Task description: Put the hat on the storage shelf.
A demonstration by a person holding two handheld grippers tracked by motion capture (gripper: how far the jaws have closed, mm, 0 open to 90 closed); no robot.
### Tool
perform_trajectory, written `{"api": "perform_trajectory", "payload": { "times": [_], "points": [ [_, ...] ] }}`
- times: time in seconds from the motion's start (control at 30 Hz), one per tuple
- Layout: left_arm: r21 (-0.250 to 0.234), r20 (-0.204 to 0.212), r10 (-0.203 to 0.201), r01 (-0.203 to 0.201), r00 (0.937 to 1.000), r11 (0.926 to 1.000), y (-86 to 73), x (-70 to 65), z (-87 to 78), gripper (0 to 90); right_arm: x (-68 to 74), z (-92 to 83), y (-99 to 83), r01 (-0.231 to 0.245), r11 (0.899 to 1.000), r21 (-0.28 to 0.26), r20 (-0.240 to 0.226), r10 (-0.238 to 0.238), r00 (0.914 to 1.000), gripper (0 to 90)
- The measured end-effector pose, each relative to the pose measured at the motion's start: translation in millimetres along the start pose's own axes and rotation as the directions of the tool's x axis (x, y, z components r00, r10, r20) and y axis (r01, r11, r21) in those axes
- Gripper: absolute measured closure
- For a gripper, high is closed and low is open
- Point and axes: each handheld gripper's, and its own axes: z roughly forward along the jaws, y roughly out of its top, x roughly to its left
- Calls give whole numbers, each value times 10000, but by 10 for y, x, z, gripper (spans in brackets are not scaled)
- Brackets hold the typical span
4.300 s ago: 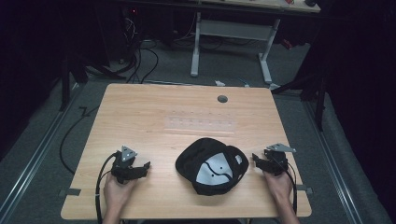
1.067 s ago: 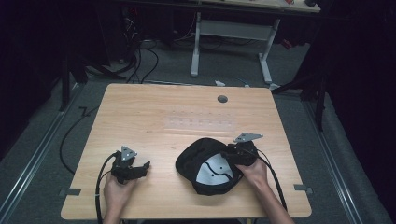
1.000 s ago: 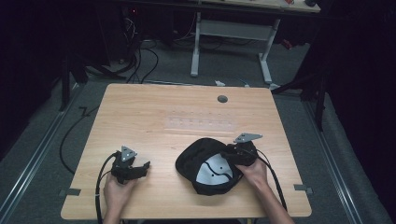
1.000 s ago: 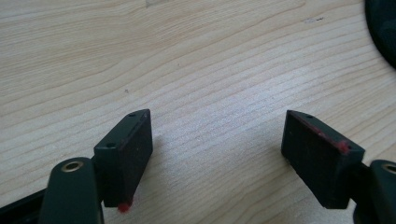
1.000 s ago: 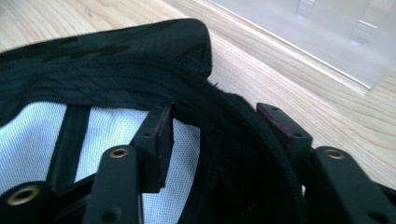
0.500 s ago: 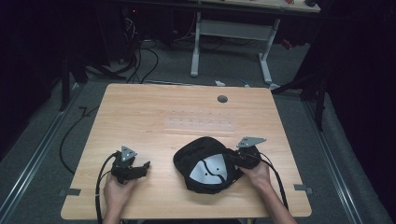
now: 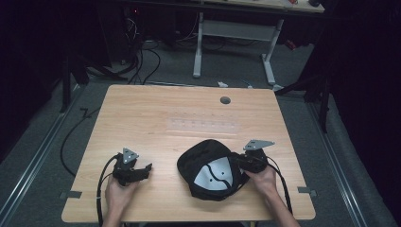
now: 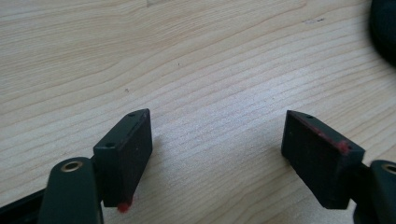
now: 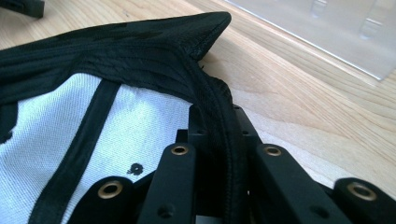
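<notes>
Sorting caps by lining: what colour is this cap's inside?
White with black seam tape, clearest in the right gripper view: cap.

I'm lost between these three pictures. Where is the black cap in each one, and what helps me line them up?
High view: the black cap lies upside down at the table's near middle, the right gripper shut on its rim.
Left gripper view: a dark sliver of it at the top right corner.
Right gripper view: it covers the left and middle, white lining up.
Shared landmark: the pale wooden table.

One black cap [image 7: 211,170], one clear plastic strip [image 7: 204,124], two handheld grippers and one wooden table [image 7: 156,106] with one cable hole [image 7: 225,100] are counted.
</notes>
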Motion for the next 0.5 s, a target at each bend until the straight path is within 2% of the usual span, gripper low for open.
{"api": "perform_trajectory", "payload": {
  "times": [0.17,0.23,0.43,0.5],
  "points": [
    [4,-48,-15,15,10000,10000,-4,-9,-2,238,-8,-84,17,-429,9990,-100,-25,429,9991,830],
    [9,58,33,-33,10000,10000,-8,-10,-9,246,-8,-119,27,-545,9983,-203,-11,545,9985,831],
    [31,114,72,-73,9999,10000,-13,-16,-14,247,-1,-196,58,-717,9970,-300,123,721,9973,831],
    [-23,133,226,-225,9997,9997,-21,-25,-21,244,2,-224,73,-762,9964,-370,140,767,9970,830]
  ]
}}
